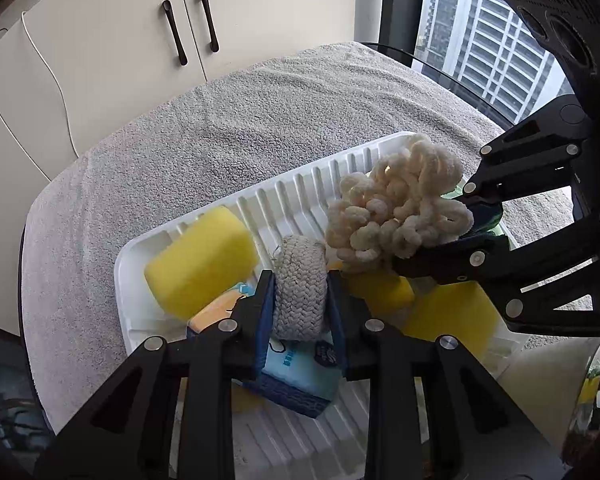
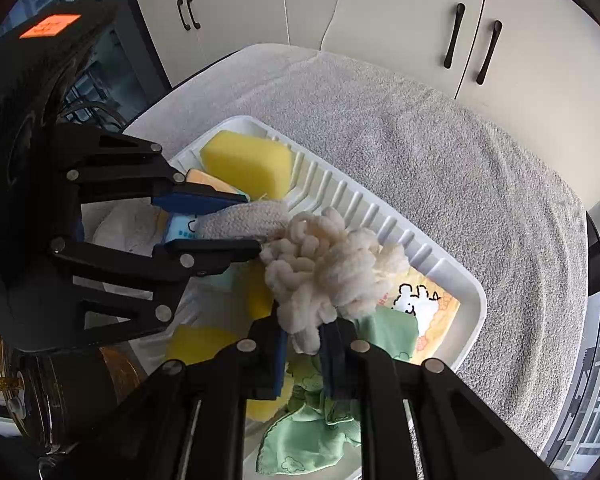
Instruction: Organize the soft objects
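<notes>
A white ribbed tray [image 1: 120, 272] [image 2: 476, 312] lies on a towel-covered table and holds soft items. My left gripper [image 1: 300, 284] [image 2: 252, 222] is shut on a grey braided rope roll [image 1: 300, 300] [image 2: 244, 220] just above the tray's contents. My right gripper [image 2: 306, 332] [image 1: 428, 232] is shut on a cream chunky yarn bundle [image 2: 324, 272] [image 1: 396, 208], which hangs over the tray beside the rope. In the tray lie a yellow sponge [image 1: 200, 264] [image 2: 246, 164], a light-blue tissue pack [image 1: 296, 364], a green cloth [image 2: 312, 440] and a cartoon-printed cloth [image 2: 424, 304].
A grey towel [image 1: 220, 128] [image 2: 460, 160] covers the table around the tray. White cabinets [image 1: 140, 20] [image 2: 380, 8] with dark handles stand behind it. A window [image 1: 480, 40] is at the table's far side. More yellow sponges [image 1: 448, 312] lie low in the tray.
</notes>
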The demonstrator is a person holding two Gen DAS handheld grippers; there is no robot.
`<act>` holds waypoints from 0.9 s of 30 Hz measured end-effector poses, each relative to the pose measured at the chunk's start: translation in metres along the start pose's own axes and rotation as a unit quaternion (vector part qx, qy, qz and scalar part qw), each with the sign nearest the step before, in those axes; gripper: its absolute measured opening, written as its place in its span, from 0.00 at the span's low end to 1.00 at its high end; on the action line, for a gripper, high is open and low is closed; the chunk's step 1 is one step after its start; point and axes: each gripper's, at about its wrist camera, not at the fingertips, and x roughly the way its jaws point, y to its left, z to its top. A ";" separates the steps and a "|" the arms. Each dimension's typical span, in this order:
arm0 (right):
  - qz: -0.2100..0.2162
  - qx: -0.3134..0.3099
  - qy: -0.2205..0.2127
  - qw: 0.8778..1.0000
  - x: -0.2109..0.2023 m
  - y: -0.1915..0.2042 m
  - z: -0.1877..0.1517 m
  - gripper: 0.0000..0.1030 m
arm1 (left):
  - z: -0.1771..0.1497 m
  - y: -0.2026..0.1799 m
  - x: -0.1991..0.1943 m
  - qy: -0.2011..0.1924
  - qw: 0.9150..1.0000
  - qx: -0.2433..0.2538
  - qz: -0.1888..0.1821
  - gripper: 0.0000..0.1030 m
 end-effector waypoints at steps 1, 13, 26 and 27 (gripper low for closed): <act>-0.001 0.001 -0.001 1.000 0.000 0.000 -0.001 0.18 | 0.000 0.001 0.000 -0.001 1.000 -0.001 0.001 0.24; -0.005 0.021 -0.014 1.000 -0.015 -0.002 -0.007 0.58 | -0.001 0.016 -0.018 -0.030 0.999 -0.043 0.005 0.89; -0.030 0.049 -0.057 0.997 -0.064 -0.007 -0.019 0.66 | -0.010 0.031 -0.082 -0.096 0.990 -0.087 0.046 0.96; -0.031 0.054 -0.061 0.996 -0.069 -0.008 -0.022 0.67 | -0.014 0.032 -0.089 -0.103 0.989 -0.093 0.055 0.97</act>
